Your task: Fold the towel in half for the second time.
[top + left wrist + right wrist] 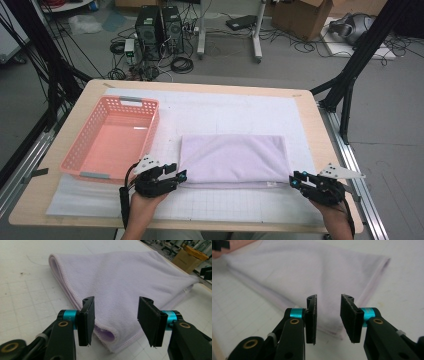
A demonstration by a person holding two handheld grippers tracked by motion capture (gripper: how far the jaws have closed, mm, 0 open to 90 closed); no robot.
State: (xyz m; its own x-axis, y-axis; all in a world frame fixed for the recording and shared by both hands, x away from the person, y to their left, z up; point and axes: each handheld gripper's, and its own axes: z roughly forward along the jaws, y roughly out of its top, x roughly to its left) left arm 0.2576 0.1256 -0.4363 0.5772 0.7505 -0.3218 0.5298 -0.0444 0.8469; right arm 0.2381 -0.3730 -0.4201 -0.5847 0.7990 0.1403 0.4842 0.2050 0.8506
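A folded lilac towel [234,160] lies flat on the white gridded mat [225,112] near the table's front. My left gripper [183,175] sits at the towel's near left corner, jaws apart. In the left gripper view the towel's folded corner [110,336] lies on the mat between the spread jaws of my left gripper [115,321], free of the pads. My right gripper [294,181] is at the near right corner. In the right gripper view the towel's corner [329,326] rests on the mat between the parted jaws of my right gripper [328,318], untouched.
A pink plastic basket [114,139] with nothing in it stands on the left of the mat, just beyond my left hand. The table's front edge [200,222] runs close under both hands. Computer towers, cables and cardboard boxes crowd the floor beyond the table.
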